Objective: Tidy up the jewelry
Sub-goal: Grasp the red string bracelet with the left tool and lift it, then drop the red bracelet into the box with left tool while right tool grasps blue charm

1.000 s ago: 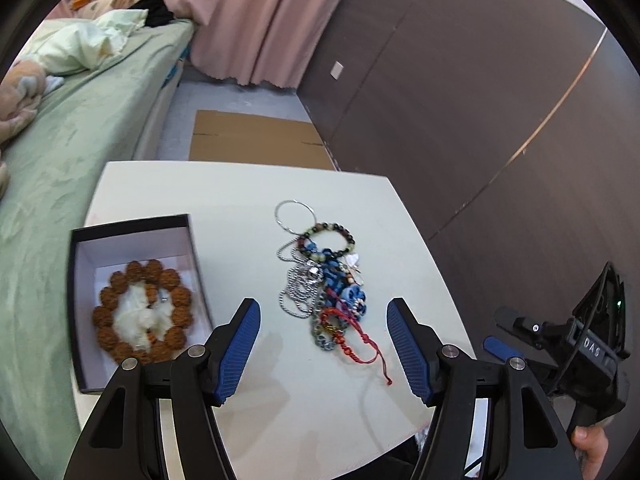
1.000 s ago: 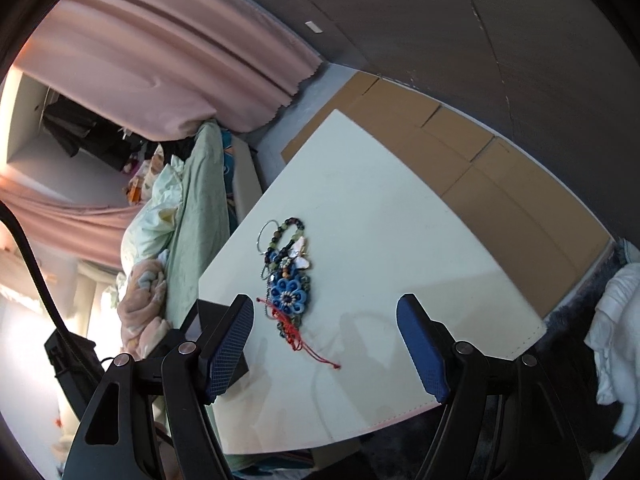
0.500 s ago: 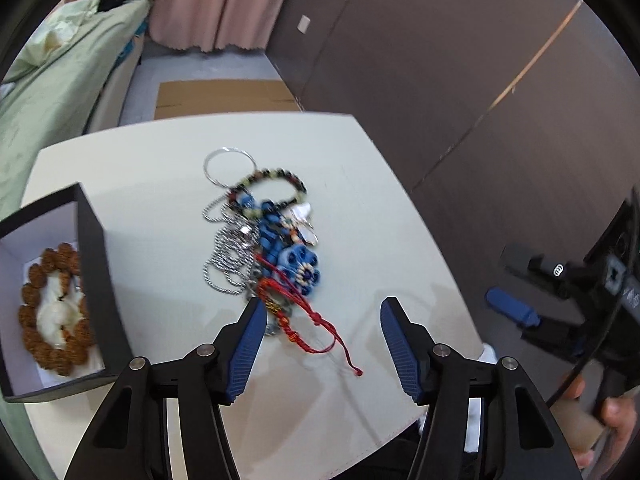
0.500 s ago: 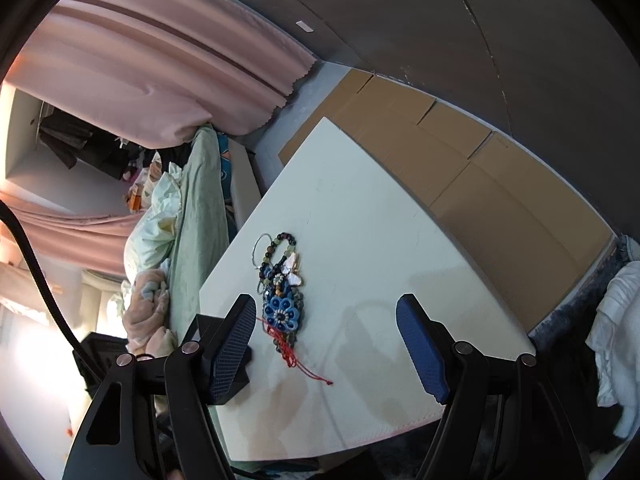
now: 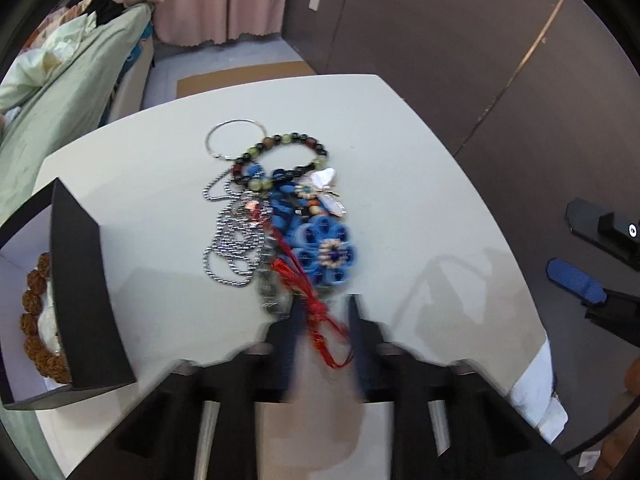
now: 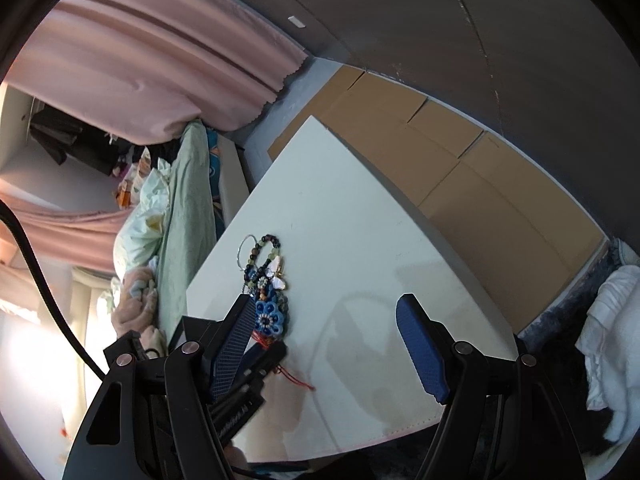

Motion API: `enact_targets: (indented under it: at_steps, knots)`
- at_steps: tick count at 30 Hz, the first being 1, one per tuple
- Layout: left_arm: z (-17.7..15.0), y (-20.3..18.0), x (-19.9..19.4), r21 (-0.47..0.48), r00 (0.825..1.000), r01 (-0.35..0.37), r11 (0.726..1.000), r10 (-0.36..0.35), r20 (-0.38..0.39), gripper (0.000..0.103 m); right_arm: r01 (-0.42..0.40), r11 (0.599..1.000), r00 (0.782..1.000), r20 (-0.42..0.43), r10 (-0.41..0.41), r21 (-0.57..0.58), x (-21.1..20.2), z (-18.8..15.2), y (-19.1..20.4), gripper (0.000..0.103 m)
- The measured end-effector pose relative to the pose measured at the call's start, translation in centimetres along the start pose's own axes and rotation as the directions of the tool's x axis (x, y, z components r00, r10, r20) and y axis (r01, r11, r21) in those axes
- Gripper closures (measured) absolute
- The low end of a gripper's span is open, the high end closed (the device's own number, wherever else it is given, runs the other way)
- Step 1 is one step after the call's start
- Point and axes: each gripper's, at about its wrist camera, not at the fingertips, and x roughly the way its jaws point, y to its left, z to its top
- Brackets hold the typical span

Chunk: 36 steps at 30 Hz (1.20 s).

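Note:
A tangled pile of jewelry lies on the white table (image 5: 400,168): a blue flower ornament (image 5: 328,250), a silver chain (image 5: 232,240), a dark beaded bracelet (image 5: 292,148), a silver ring (image 5: 234,138) and a red cord bracelet (image 5: 316,316). My left gripper (image 5: 323,332) is blurred, its jaws narrowed on either side of the red cord bracelet. A black box (image 5: 80,280) at left holds a brown bead bracelet (image 5: 34,320). My right gripper (image 6: 324,344) is open and empty above the table's near right; the pile (image 6: 268,300) shows by its left finger.
A bed with green bedding (image 5: 60,92) runs along the table's left side. Flat cardboard (image 6: 440,160) lies on the floor beyond the table. A dark wall (image 5: 440,20) stands behind. White cloth (image 6: 612,320) lies at the right.
My left gripper has moved forward to the near end of the pile and its jaws have narrowed around the red cord bracelet. The right gripper has stayed open, nearly still.

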Motion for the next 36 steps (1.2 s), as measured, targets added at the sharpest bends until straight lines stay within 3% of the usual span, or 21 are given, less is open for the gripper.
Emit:
enact_targets:
  at_steps: [7, 17, 36]
  knots:
    - [0.7, 1.2, -3.0, -0.003, 0.996, 0.027, 1.0, -0.027, 0.082, 0.097, -0.03, 0.999, 0.998, -0.049, 0.029, -0.02, 1.8, -0.7, 1.3, 0.033]
    - [2.1, 5.4, -6.0, -0.09, 0.986, 0.08, 0.993, -0.066, 0.154, 0.097, -0.015, 0.997, 0.993, -0.115, 0.006, -0.079, 5.4, -1.7, 4.0, 0.033]
    - [3.0, 10.9, -9.3, -0.178, 0.971, 0.134, 0.975, -0.093, 0.222, 0.097, 0.106, 0.967, 0.972, -0.179, -0.149, -0.232, 12.8, -2.6, 8.8, 0.034]
